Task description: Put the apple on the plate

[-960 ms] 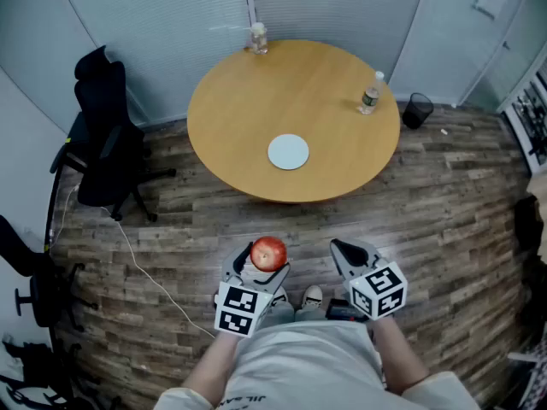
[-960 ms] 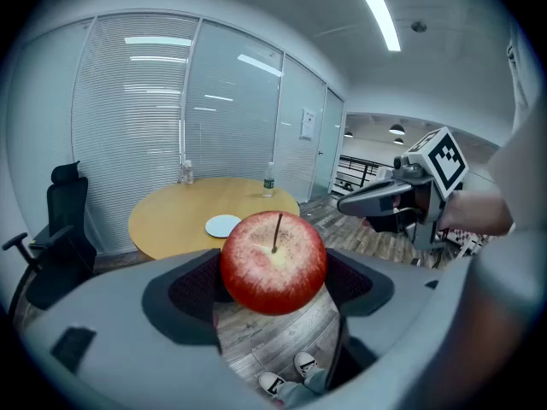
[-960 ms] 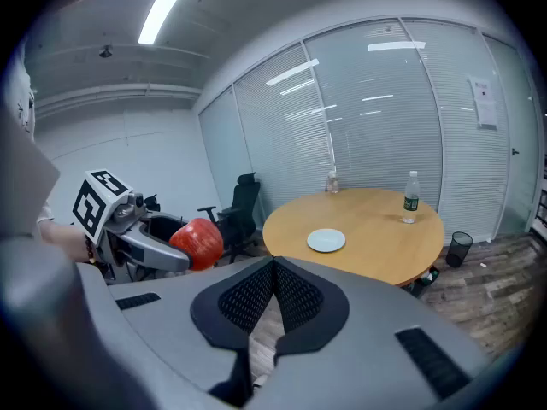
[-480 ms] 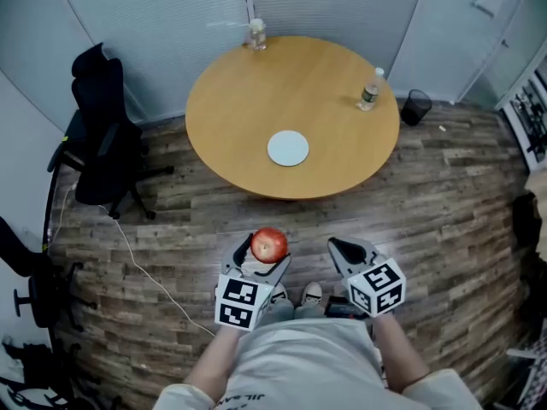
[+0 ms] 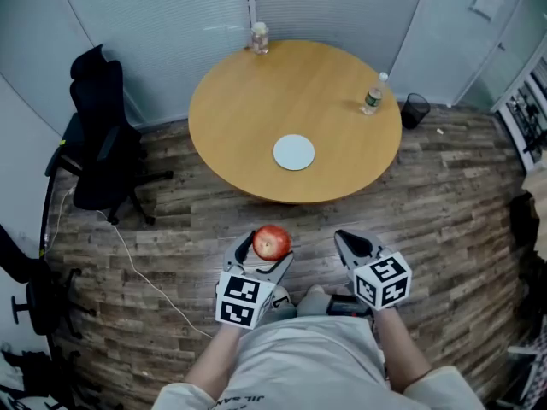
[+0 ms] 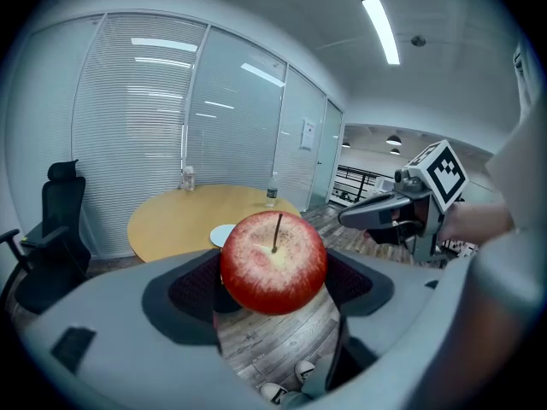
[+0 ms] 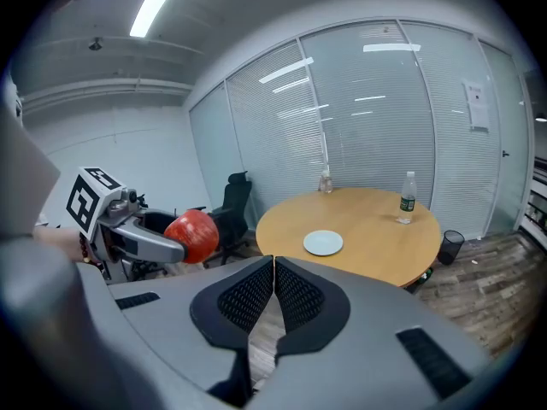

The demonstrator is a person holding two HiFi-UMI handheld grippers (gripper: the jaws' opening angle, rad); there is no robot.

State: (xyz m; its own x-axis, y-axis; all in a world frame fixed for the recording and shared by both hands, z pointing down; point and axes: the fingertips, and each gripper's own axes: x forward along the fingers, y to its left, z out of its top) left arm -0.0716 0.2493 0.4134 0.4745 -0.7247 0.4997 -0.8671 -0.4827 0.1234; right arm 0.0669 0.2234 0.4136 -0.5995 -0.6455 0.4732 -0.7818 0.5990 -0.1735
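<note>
Little has changed over the last second. The left tool (image 5: pixel 266 254) has crept slightly up the head view toward the worktop (image 5: pixel 248 101), and the whole scene has slid a touch to the right, so I judge that I have turned or stepped slightly, not really closed the gap. The apple (image 6: pixel 273 261) sits just as it did a second ago, clamped between the left tool's two pads with its stem pointing up, carried in the air above the wooden floor (image 5: pixel 444 195) and well short of the worktop's near edge. The right tool (image 7: pixel 273 273) is clenched on nothing, its ribbed pads pressed together, and hangs just beside the left one at about the same height, where it was a second ago. The plate (image 5: pixel 294 152) lies bare on the near half of the round worktop, well apart from the water bottle (image 5: pixel 373 96) at the right edge and the small bottle (image 5: pixel 259 37) at the far edge. As I read it, the task is in the carry stage. The grasp looks secure, but the apple is nowhere near the plate. I need to walk forward and reach out over the near edge before letting go.
</note>
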